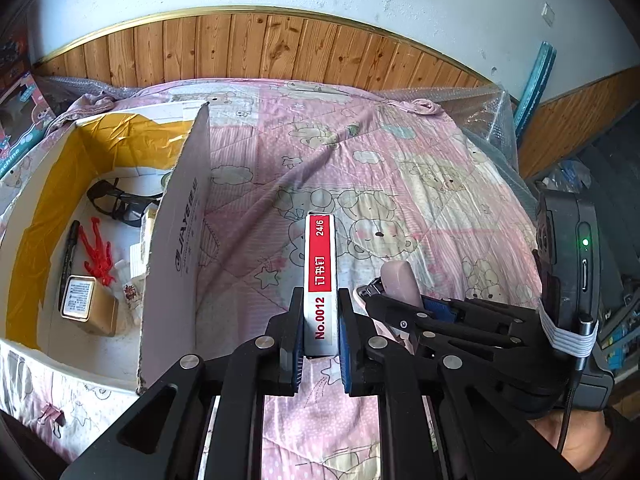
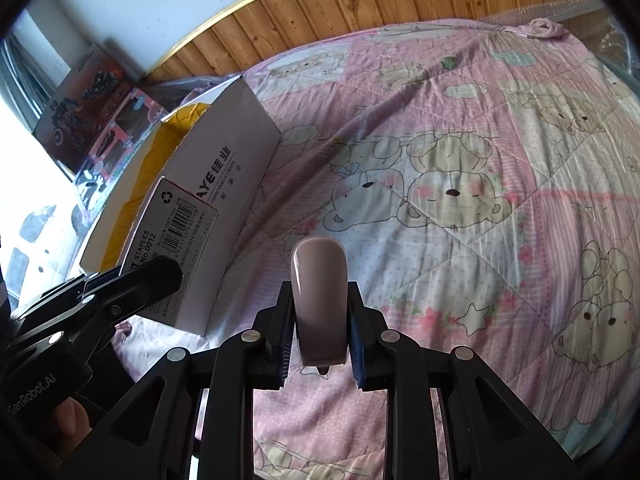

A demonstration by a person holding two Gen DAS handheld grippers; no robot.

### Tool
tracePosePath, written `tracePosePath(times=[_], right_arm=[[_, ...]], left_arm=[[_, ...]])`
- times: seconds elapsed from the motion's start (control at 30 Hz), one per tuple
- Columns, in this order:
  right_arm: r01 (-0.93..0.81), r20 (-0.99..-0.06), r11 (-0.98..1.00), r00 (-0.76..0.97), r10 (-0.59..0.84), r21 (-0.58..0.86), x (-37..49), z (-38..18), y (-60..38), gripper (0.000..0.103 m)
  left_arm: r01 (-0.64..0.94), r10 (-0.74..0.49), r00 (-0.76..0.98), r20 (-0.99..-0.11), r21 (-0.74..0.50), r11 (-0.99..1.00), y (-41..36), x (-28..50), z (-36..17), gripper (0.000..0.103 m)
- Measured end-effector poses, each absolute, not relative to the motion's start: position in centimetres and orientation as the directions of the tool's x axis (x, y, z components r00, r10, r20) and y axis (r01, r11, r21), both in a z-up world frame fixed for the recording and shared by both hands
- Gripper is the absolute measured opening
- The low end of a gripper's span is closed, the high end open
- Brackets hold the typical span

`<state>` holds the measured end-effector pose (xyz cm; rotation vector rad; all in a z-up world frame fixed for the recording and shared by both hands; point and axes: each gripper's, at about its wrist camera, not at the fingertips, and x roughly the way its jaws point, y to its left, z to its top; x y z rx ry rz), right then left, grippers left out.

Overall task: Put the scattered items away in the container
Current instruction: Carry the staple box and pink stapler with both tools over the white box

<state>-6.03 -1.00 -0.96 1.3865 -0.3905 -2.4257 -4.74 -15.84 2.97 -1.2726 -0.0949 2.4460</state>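
With glasses (image 1: 116,204), a pen (image 1: 68,256) and a tin (image 1: 86,304) already laid in the cardboard box (image 1: 180,240), a staple box (image 1: 320,280) is pinched by the left gripper (image 1: 319,332) and a stapler (image 2: 320,300) by the right gripper (image 2: 320,344), both above the bedspread (image 2: 460,220), not yet put in.

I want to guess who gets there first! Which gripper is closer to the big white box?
Left. The left gripper, holding the staple box, is just beside the white box. The right gripper, holding the pink stapler, is farther out, beyond the left one.
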Motion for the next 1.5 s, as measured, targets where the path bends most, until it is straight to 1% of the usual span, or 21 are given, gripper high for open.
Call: tracePosePath(times=[0.3,0.6,0.87,1.17,1.5], right_arm=[[0.185,-0.774,-0.904,-0.468,-0.426,0.386,-4.2,0.1,-3.9,0.025],[0.255,-0.75,-0.893,-0.485,-0.45,0.371,-3.2,3.1,-6.9,0.025],[0.325,-0.723,-0.873,-0.492,-0.485,0.364,-2.8,6.0,-9.9,0.025],[0.409,-0.701,-0.853,-0.5,-0.507,0.325,-3.2,8.7,-13.3,0.025],[0.468,-0.687,-0.835,-0.505,-0.522,0.29,-5.1,10.7,-16.0,0.025]], left_arm=[[-0.279,0.376,-0.53,-0.76,-0.263,-0.924,-19.1,-3.4,3.7,0.015],[-0.265,0.416,-0.558,-0.718,-0.321,-0.909,-22.2,-2.5,6.0,0.015],[-0.233,0.427,-0.59,-0.685,-0.362,-0.903,-25.5,-2.1,7.8,0.015],[-0.183,0.407,-0.641,-0.651,-0.385,-0.905,-29.4,-2.4,9.2,0.015],[-0.106,0.363,-0.68,-0.637,-0.404,-0.909,-33.7,-3.5,9.5,0.015]])
